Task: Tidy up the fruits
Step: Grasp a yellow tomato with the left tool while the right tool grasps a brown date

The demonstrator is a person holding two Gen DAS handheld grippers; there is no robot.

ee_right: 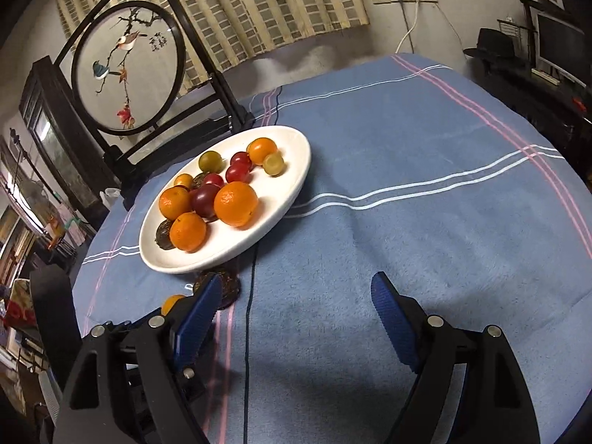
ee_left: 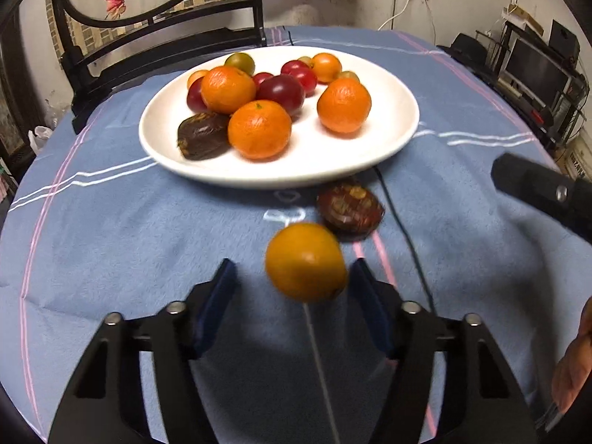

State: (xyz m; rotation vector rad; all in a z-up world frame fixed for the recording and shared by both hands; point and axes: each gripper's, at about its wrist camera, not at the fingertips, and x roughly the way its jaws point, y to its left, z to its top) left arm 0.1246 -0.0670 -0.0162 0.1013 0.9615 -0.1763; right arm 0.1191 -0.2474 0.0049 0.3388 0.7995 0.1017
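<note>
In the left wrist view the small orange fruit (ee_left: 306, 262) between the tongs (ee_left: 292, 277) is smeared by motion blur, so contact with the pads cannot be judged. The dark brown fruit (ee_left: 349, 210) on the desk (ee_left: 111, 240) is partly covered by the orange fruit and by the plate (ee_left: 392, 137) rim. A hand (ee_left: 573, 362) is cut off by the right edge. In the right wrist view the orange fruit (ee_right: 172, 303) and the brown fruit (ee_right: 228, 286) are largely hidden behind a blue pad (ee_right: 196, 318). The small fruits at the far side of the plate (ee_right: 296, 170) are too small to be named.
</note>
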